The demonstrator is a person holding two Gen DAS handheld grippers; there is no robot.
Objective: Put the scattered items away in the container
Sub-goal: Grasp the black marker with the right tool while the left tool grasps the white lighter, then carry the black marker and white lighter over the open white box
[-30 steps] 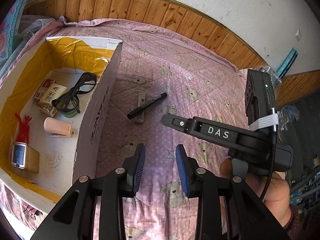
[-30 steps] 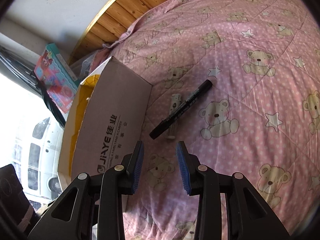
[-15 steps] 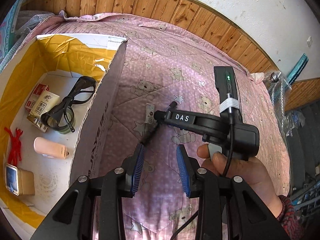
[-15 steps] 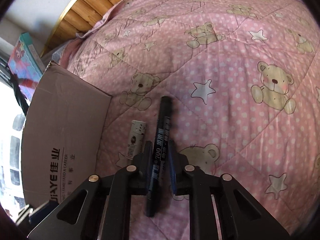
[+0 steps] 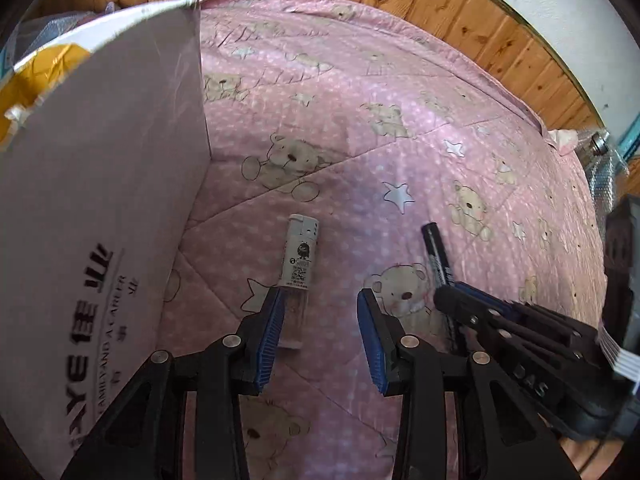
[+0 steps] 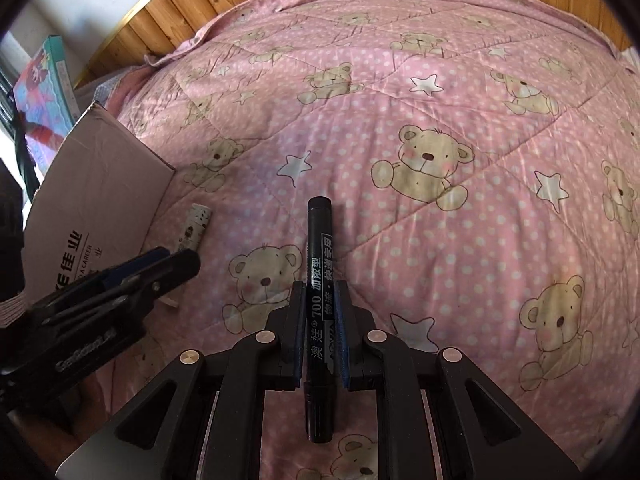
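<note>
Black marker: long axis running near to far along the right hand-held gripper, whose pads pinch its printed barrel; white lettering, blunt far end over the pink bear-print quilt.

White lighter: upright printed label, lying lengthwise just beside the cardboard box, its near end between the spread pads of the left hand-held gripper.

Left wrist view alone shows the box's yellow lining.

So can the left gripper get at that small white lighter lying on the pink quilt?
Probably yes: the left gripper is open, the white lighter lies just ahead by one finger, nothing between them.
</note>
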